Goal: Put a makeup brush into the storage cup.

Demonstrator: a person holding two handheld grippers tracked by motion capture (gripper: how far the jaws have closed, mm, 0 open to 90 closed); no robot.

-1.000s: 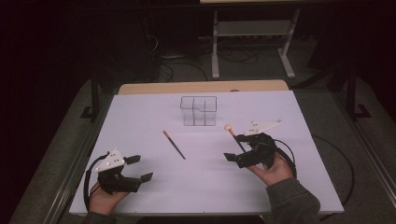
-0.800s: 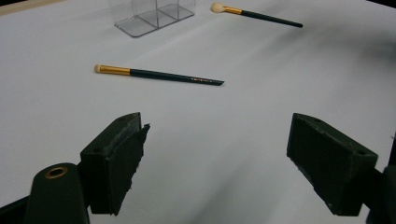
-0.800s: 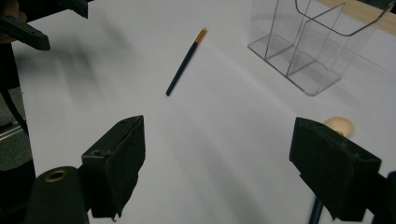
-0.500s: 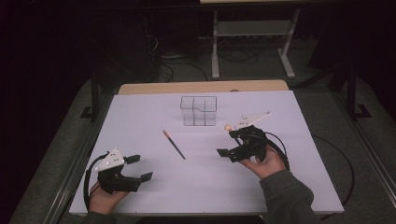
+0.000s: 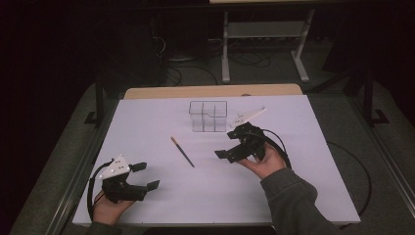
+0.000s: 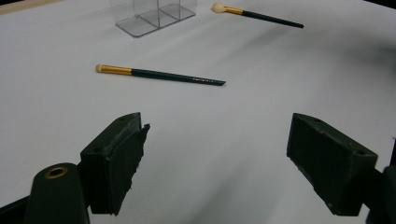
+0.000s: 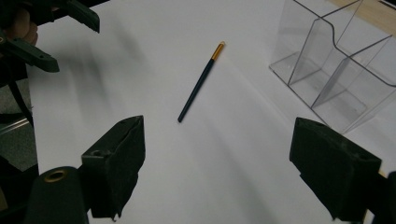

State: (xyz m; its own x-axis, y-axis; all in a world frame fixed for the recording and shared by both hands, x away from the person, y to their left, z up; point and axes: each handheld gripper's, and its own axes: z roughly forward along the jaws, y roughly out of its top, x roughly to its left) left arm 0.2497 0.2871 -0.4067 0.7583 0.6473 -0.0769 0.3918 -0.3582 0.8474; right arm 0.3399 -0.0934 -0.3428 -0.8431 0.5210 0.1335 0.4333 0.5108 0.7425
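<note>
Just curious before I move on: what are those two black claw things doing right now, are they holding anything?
Left gripper: open, holding nothing.
Right gripper: open, holding nothing.

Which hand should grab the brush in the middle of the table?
Probably the right gripper: it hangs open nearer the brush, facing it. The left gripper, also open, sits farther back by the table's near edge.

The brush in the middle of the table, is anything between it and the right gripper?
No. Bare white table lies between the right gripper and the brush. The clear organizer stands off to one side, and the jaws are open.
</note>
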